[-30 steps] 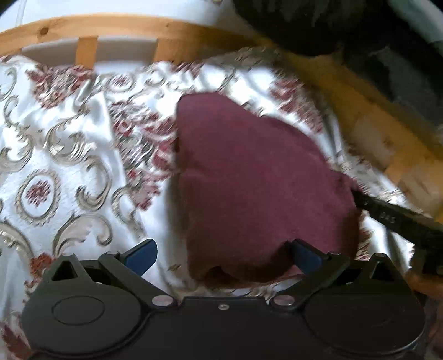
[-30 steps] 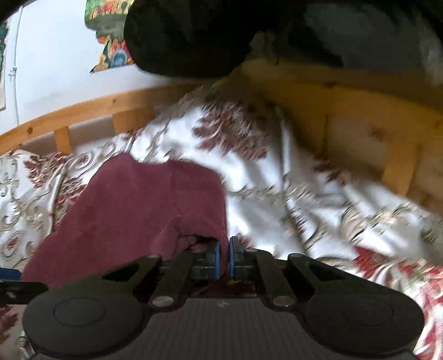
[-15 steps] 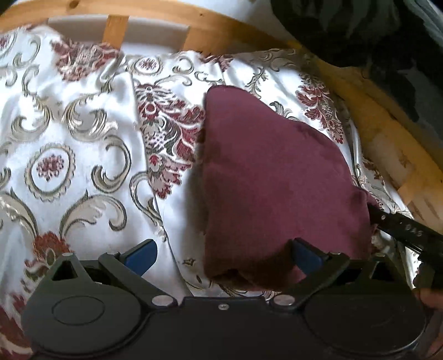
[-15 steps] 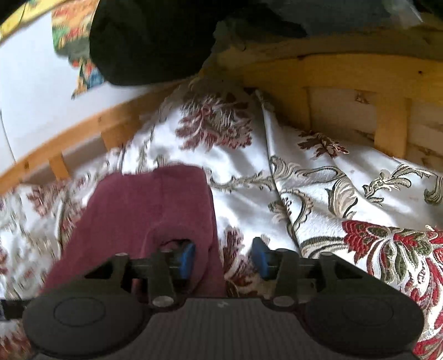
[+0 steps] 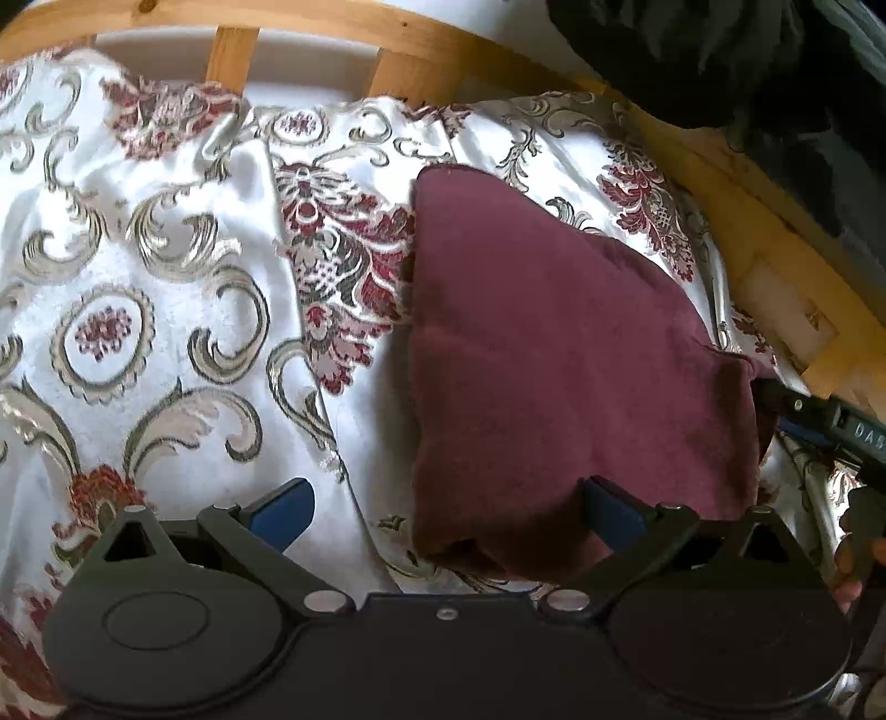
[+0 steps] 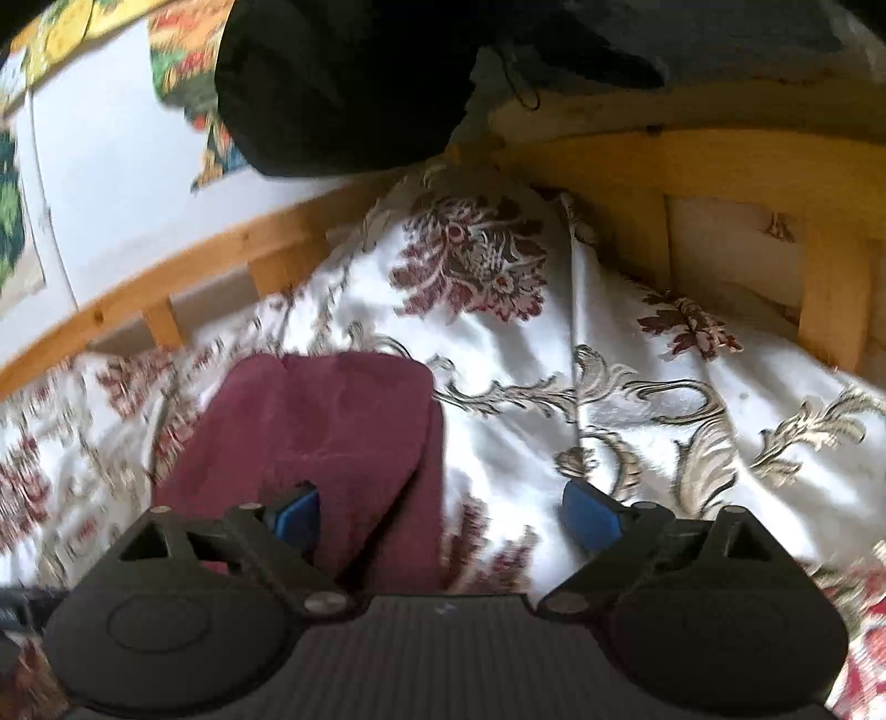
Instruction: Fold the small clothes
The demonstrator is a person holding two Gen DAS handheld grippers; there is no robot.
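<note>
cloth: small maroon garment [image 5: 559, 354], folded, lying flat on the bed; in right wrist view [image 6: 326, 437] it shows as a rounded-corner rectangle w/ a crease down the middle.
place: toward the bed's far corner, where the two wooden rails meet; far edge of the cloth near the slatted rail, right edge near the side rail, touching neither.
bed cover: white satin bedspread [image 5: 166, 310] w/ gold scrolls & dark red flowers, wrinkled, under the cloth.
frame: pine bed frame [image 5: 343, 22] w/ short slats, runs along the far & right edges.
left claw: [image 5: 446, 512] released, jaws spread wide, blue pads; right pad over the cloth's near edge, left pad over bare bedspread; nothing gripped.
right claw: [image 6: 440, 515] released, jaws have just been opening; left pad sits over the cloth's near right part, right pad over bedspread, cloth edge between them but pads not pressing it. In left wrist view its black finger [image 5: 819, 421] is at the cloth's right corner.
dark bundle: black fabric [image 6: 343, 83] piled on the rail at the far corner.
wall: white, w/ colourful pictures [image 6: 177, 72], blurred.
</note>
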